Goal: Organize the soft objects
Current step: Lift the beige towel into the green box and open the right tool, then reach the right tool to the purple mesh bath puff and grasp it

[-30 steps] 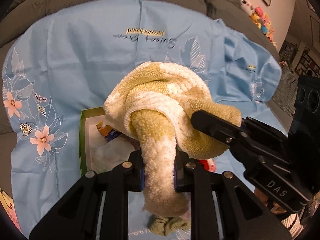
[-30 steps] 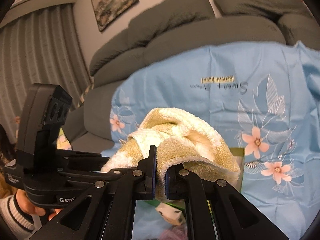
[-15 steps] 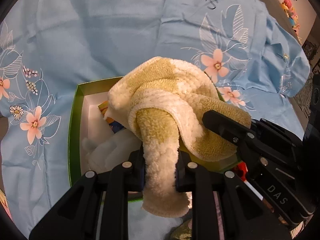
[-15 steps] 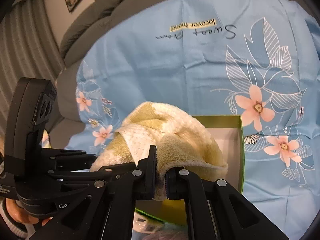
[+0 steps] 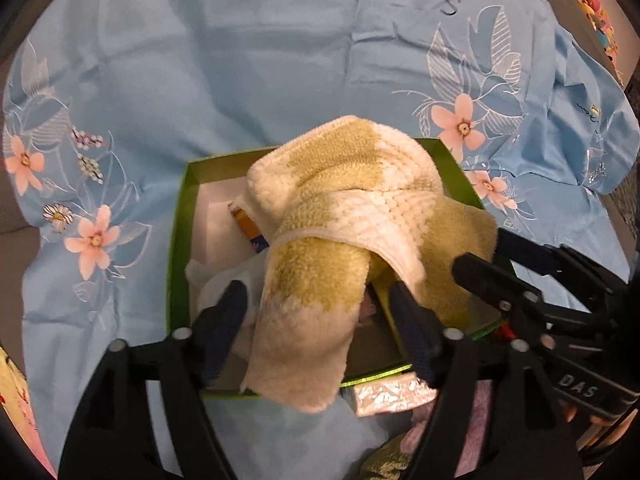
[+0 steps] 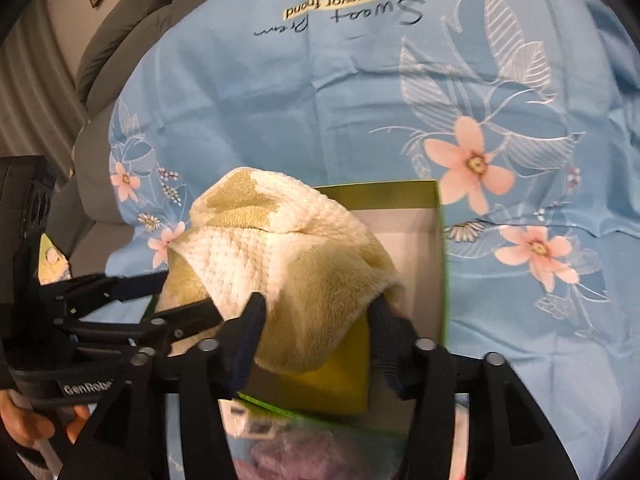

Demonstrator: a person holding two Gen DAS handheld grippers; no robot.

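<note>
A yellow-and-white plush towel (image 5: 352,216) lies bunched in and over a green box with a white inside (image 5: 176,240); one end drapes over the box's near edge. My left gripper (image 5: 316,312) is open, its jaws spread either side of that hanging end. My right gripper (image 6: 320,320) is open too, jaws apart around the towel (image 6: 288,256) over the same box (image 6: 436,264). The right gripper also shows at the right of the left wrist view (image 5: 540,300).
The box sits on a light blue floral cloth (image 5: 240,72) spread over a grey sofa (image 6: 120,60). A silvery packet (image 5: 392,394), purple fabric (image 6: 280,456) and other soft items lie near the box's front edge. White soft items (image 5: 216,280) are inside the box.
Both grippers have lowered the towel into the green box and opened, letting go of it. The towel now rests in the box.
</note>
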